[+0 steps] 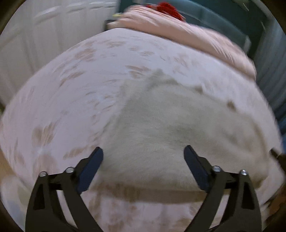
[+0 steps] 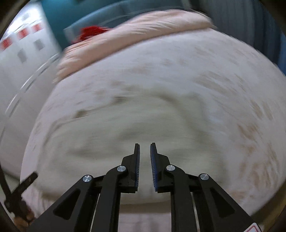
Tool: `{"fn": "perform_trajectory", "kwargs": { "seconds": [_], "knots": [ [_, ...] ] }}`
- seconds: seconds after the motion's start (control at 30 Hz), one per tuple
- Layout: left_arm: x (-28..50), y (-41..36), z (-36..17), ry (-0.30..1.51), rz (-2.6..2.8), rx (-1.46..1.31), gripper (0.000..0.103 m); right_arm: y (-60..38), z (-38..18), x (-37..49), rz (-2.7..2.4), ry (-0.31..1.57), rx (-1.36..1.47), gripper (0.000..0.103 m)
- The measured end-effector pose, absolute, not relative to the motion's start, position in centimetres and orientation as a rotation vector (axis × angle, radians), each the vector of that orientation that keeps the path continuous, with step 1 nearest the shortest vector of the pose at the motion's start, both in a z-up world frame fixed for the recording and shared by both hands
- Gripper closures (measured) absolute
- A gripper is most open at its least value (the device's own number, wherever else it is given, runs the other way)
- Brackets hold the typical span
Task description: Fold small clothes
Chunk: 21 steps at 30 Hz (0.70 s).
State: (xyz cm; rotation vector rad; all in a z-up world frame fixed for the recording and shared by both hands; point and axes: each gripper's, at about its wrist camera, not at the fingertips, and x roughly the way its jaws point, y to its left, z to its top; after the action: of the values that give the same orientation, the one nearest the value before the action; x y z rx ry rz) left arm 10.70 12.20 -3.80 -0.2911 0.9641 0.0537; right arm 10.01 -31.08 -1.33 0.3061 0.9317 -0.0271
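Note:
A small cream-white garment [image 1: 169, 128] lies flat on a pale pink flowered bed cover [image 1: 71, 85]. My left gripper [image 1: 143, 151] is open wide above the garment's near edge and holds nothing. In the right wrist view the same garment [image 2: 143, 121] spreads below my right gripper [image 2: 145, 145], whose jaws stand a narrow gap apart with nothing between them. Both views are blurred by motion. The left gripper's finger [image 2: 26, 182] shows at the lower left of the right wrist view.
A folded pink blanket [image 1: 187, 35] lies across the far end of the bed, with a red object [image 1: 168, 9] behind it. White cupboard doors [image 1: 44, 35] stand to the left. A teal headboard [image 2: 89, 16] stands behind the bed.

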Motion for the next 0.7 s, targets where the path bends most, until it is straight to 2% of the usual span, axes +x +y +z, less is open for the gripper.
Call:
{"fn": "perform_trajectory", "kwargs": {
  "seconds": [0.17,0.3,0.4,0.53,0.6,0.63,0.7],
  "knots": [
    [10.3,15.4,-8.1,1.089,0.077,-0.599,0.011,-22.8,-2.3,14.5,0.187,0.990,0.289,0.090],
    [10.6,14.8,-8.9,1.042,0.094,-0.593,0.005,-18.5,-5.6,18.4,0.200,1.092,0.260,0.091],
    [11.3,14.4,-9.2,1.033,0.111,-0.562,0.005,-17.2,-9.7,20.0,0.175,1.196,0.215,0.092],
    [11.9,15.4,-9.2,0.994,0.102,-0.620,0.010,-17.7,-10.5,19.8,0.183,1.165,0.248,0.095],
    [12.3,16.0,-9.1,0.977,0.090,-0.638,0.033,-18.0,-10.7,19.7,0.198,1.160,0.255,0.095],
    [12.7,16.2,-9.1,0.982,0.048,-0.657,0.063,-18.1,-10.6,19.7,0.202,1.159,0.257,0.095],
    [13.2,16.5,-9.0,1.009,0.031,-0.684,0.077,-18.4,-10.7,19.5,0.209,1.155,0.272,0.095]
  ]
}}
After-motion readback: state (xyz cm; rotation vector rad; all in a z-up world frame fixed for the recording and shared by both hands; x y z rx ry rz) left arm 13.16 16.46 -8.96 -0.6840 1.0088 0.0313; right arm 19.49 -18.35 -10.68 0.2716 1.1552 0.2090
